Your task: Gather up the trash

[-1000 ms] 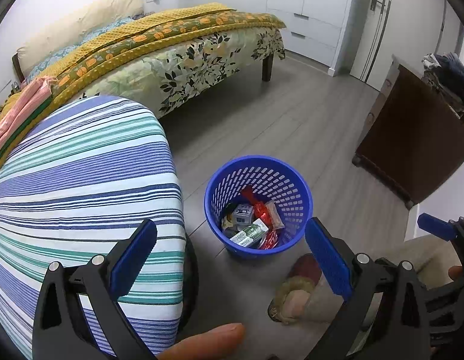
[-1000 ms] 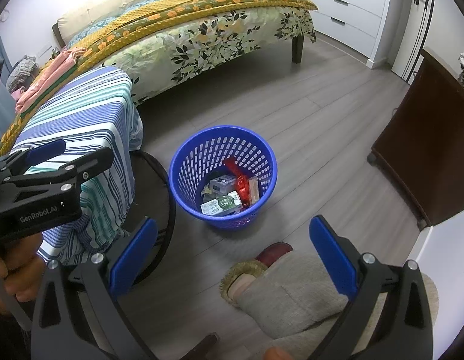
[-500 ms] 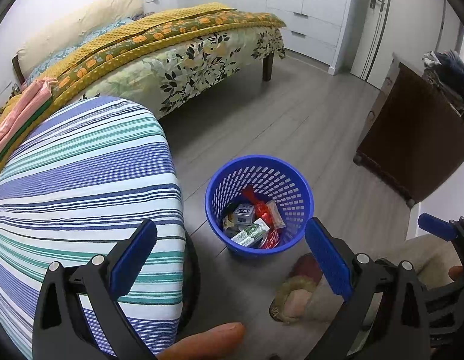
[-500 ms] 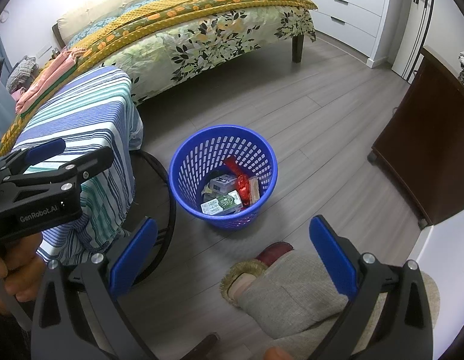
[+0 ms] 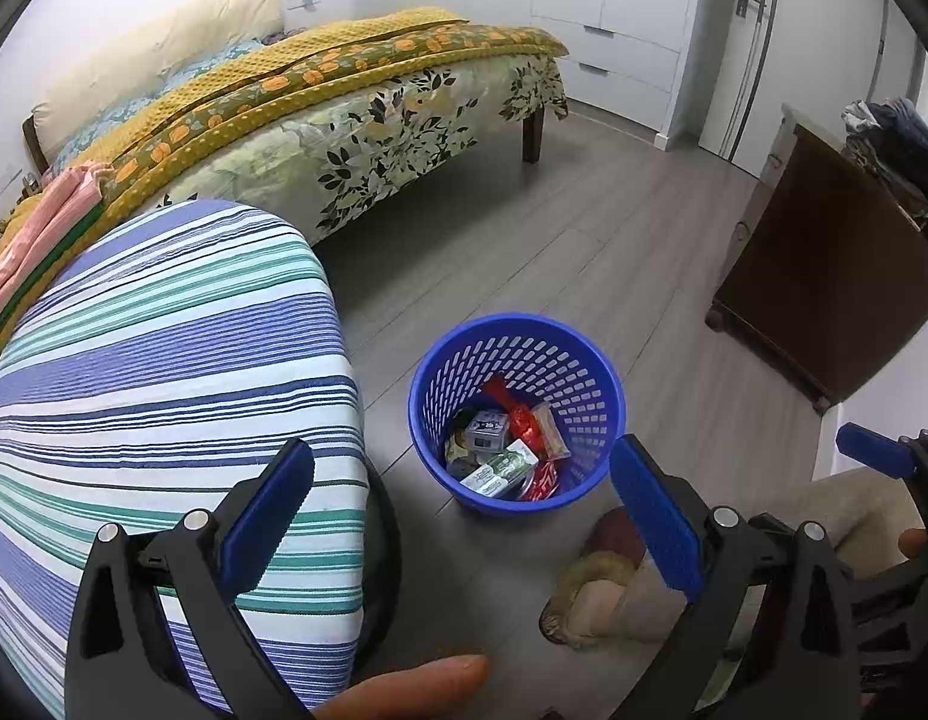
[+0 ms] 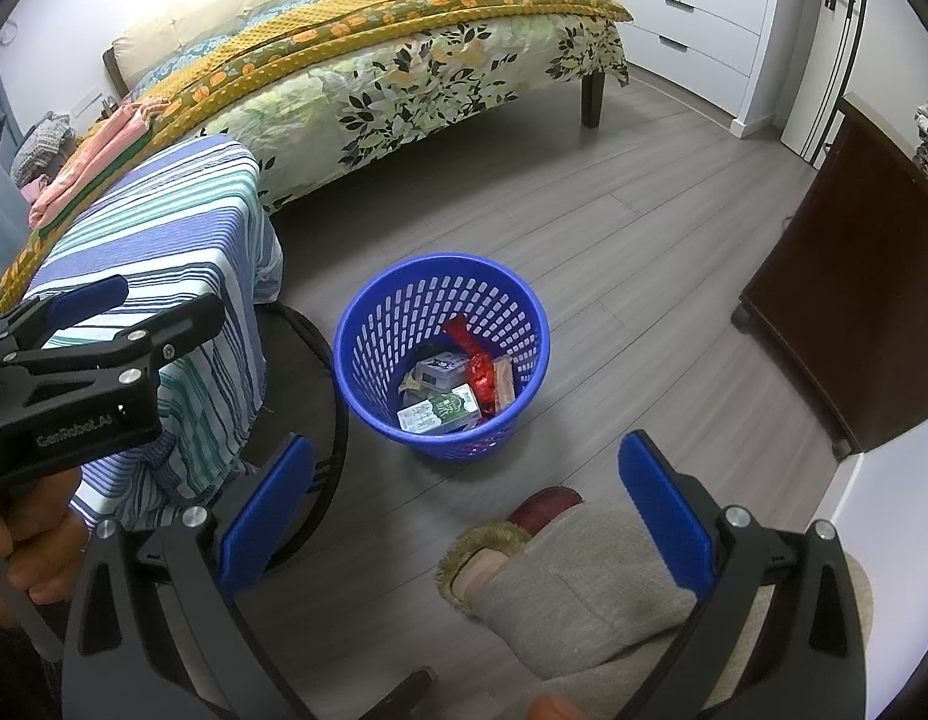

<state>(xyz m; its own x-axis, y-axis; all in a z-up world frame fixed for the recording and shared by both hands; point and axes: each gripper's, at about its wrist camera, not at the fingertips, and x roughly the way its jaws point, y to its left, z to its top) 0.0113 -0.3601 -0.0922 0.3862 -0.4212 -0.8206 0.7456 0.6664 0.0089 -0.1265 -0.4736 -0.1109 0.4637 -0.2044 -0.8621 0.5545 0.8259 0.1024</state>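
Standing at centre frame on the grey floor, the blue basket (image 5: 516, 414) is seen holding cartons and red wrappers (image 6: 481, 375). Both the left gripper (image 5: 464, 510) and right gripper (image 6: 466, 495) are held wide apart and empty. A striped cloth (image 5: 164, 372) fills the left.

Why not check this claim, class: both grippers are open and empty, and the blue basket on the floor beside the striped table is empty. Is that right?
One detail is wrong. The blue basket is not empty: the right wrist view shows a green and white carton, a red wrapper and other packets inside. The left gripper and right gripper are open and empty, beside the striped table.
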